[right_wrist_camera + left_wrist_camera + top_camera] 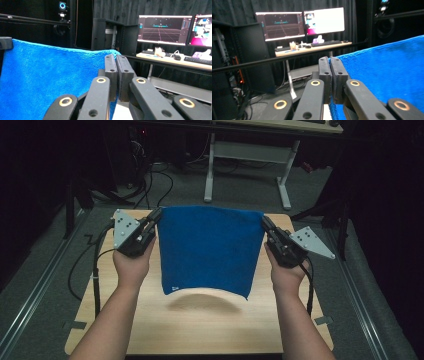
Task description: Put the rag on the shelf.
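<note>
R gripper [116,62] is pinching blue cloth [42,75] at its top corner, jaws closed; cloth's hanging stretched leftward; monitors [165,30] are glowing behind.

A dim room hung with black curtains [237,10]; grey carpet [40,270] under the wooden counter [200,330], a white-legged desk [250,155] beyond it bearing two lit monitors [299,22] and a keyboard [327,43]

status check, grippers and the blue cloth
Left gripper and right gripper both shut on blue cloth top corners. Cloth hangs clear above table. Nothing in the way.
</note>
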Demonstrator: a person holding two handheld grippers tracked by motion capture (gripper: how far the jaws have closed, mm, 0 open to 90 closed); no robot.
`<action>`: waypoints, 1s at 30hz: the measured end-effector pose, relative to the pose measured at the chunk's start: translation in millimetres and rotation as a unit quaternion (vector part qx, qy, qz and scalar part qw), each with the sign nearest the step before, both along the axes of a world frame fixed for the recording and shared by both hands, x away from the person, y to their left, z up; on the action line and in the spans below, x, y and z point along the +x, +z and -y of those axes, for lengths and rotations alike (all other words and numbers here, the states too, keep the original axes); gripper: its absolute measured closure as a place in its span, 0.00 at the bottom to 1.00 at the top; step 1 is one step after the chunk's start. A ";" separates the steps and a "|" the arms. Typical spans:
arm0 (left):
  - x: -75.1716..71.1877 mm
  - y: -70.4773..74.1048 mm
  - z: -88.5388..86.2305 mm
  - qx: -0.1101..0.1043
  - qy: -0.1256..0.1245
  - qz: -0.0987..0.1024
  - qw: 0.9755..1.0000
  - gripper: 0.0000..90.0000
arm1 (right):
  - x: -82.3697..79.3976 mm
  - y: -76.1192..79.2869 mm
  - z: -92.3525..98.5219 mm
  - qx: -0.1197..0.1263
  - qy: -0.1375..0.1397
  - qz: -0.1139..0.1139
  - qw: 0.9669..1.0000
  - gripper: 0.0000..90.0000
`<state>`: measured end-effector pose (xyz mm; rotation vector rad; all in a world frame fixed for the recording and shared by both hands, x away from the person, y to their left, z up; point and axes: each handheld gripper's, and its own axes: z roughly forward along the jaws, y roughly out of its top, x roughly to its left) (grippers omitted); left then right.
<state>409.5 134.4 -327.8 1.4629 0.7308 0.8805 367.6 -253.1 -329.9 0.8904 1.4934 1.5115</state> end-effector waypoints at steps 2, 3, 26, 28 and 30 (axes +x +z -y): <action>10.3 0.4 0.5 0.004 0.005 -0.001 1.000 0.98 | 8.3 1.6 1.5 -0.001 -0.007 -0.004 1.000 0.99; 10.3 0.4 0.5 0.004 0.005 -0.001 1.000 0.98 | 11.3 2.0 2.0 -0.001 -0.009 -0.004 1.000 0.98; 89.5 7.3 18.5 0.064 0.042 -0.021 0.997 0.98 | 87.9 19.2 3.6 -0.039 -0.048 -0.048 0.997 0.99; 95.4 3.8 18.6 0.063 0.043 -0.027 0.997 0.98 | 95.9 15.7 3.1 -0.049 -0.051 -0.052 0.996 0.99; 102.0 -1.3 18.5 0.065 0.045 -0.036 0.996 0.98 | 102.6 11.7 2.8 -0.052 -0.049 -0.054 0.996 0.99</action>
